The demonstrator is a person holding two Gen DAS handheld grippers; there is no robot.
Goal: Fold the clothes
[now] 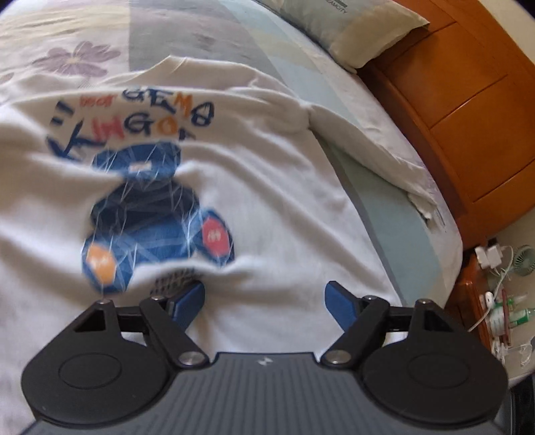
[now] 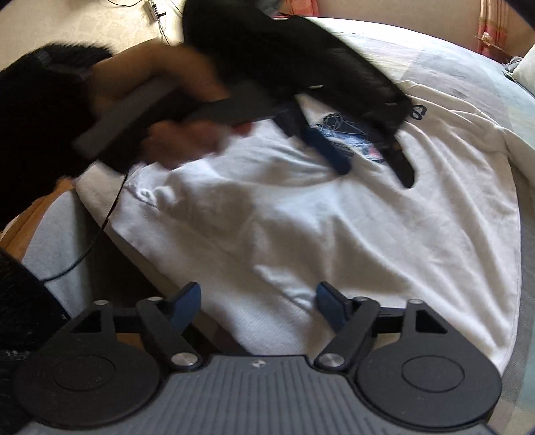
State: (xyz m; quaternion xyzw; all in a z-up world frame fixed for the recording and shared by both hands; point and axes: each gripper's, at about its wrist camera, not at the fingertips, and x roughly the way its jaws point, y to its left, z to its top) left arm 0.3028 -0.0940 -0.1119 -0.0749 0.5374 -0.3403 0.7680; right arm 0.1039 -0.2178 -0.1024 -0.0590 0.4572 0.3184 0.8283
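A white T-shirt (image 1: 260,187) with a blue printed figure and lettering lies spread face up on the bed, wrinkled across the middle. My left gripper (image 1: 264,304) hovers open over its lower part, nothing between its blue fingers. In the right wrist view the same T-shirt (image 2: 334,227) stretches away, its hem near the bed's edge. My right gripper (image 2: 257,304) is open just above that hem. Beyond it, a hand (image 2: 160,110) holds the left gripper (image 2: 378,174), blurred, over the print.
The bed sheet (image 1: 180,36) is patterned with flowers and pale stripes. A pillow (image 1: 354,23) lies at the head against an orange wooden headboard (image 1: 468,107). A bedside table (image 1: 495,297) carries cables, small bottles and a green fan. A dark cable (image 2: 100,231) hangs at the bed's edge.
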